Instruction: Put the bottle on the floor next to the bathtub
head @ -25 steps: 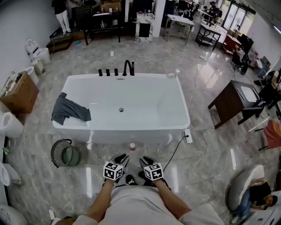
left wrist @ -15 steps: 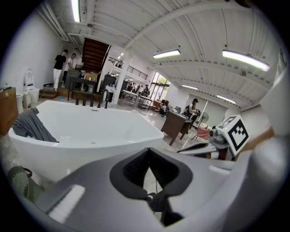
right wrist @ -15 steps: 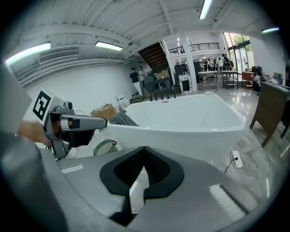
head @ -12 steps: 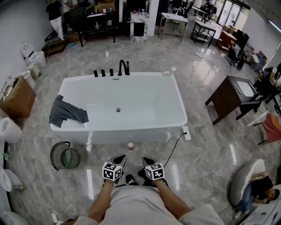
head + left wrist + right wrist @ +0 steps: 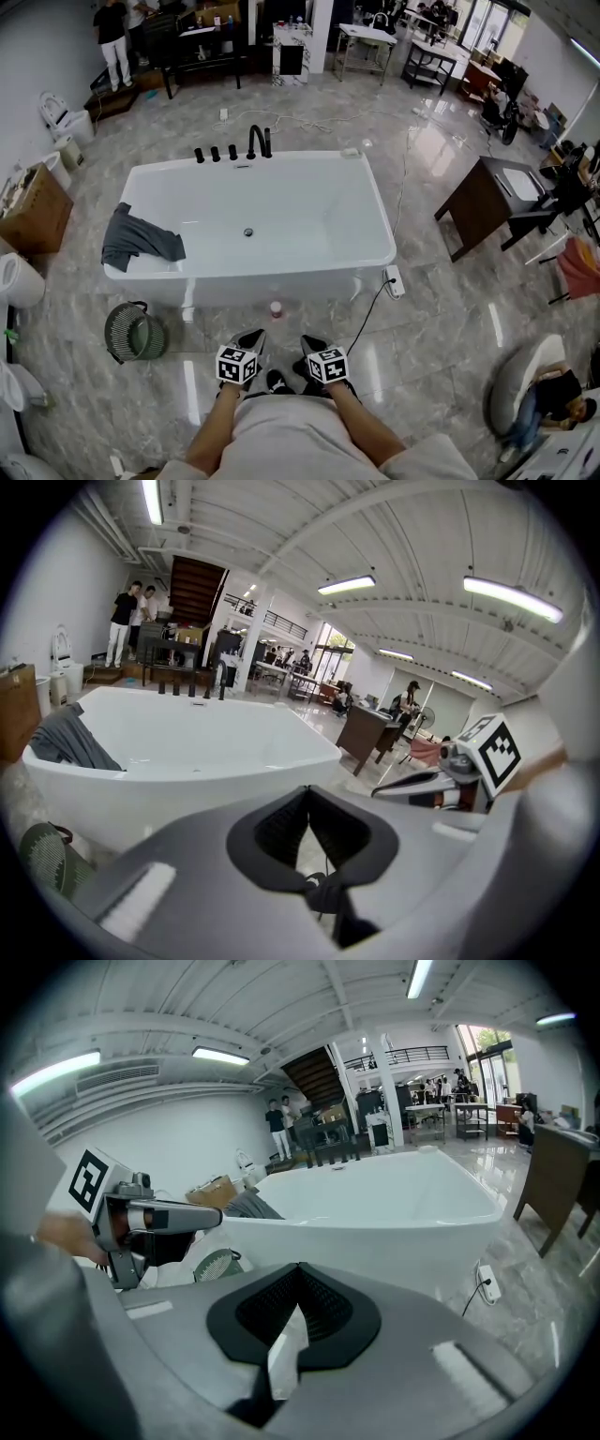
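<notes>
Green mesh basket (image 5: 117, 330) and dark desk (image 5: 473, 211) stand well apart.

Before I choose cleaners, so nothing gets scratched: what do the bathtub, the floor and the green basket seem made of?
Bathtub: glossy white, seamless with soft highlights; acrylic or enamel, can't tell which. Floor: polished grey veined tiles mirroring the lights; marble or marble-look ceramic. Basket: see-through green mesh, probably wire or plastic.

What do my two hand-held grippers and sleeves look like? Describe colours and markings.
Both the left hand-held gripper and the right hand-held gripper have grey, wedge-shaped bodies with black ribbed pads meeting in a V. Each carries a white cube printed with black square markers. The person wears a pale top, forearms bare.
</notes>
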The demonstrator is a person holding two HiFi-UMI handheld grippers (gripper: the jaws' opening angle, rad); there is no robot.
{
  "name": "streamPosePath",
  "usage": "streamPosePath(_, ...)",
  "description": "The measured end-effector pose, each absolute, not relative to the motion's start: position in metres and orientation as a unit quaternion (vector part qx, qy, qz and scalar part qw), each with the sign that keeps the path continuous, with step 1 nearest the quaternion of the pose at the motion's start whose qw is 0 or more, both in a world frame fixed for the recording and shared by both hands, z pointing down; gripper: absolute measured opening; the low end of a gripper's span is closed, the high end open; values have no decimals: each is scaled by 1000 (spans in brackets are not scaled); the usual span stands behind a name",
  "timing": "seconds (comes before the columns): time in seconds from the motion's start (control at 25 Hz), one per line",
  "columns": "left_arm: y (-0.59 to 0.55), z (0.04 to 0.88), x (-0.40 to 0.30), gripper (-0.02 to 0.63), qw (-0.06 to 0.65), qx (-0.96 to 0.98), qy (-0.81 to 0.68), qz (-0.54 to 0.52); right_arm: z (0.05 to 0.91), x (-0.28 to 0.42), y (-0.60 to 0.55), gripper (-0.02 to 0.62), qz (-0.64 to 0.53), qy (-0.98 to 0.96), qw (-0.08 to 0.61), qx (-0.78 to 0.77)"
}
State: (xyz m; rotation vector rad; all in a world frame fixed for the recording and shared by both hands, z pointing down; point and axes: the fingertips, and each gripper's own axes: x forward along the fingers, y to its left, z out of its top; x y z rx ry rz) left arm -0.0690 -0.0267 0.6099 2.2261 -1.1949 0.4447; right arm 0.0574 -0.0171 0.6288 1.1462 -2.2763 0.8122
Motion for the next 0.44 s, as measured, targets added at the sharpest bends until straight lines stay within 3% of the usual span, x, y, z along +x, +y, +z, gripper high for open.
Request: streamPosePath(0.44, -26, 614, -73, 59, 288, 829, -451, 164, 633, 56, -16, 2, 296, -827, 233, 419)
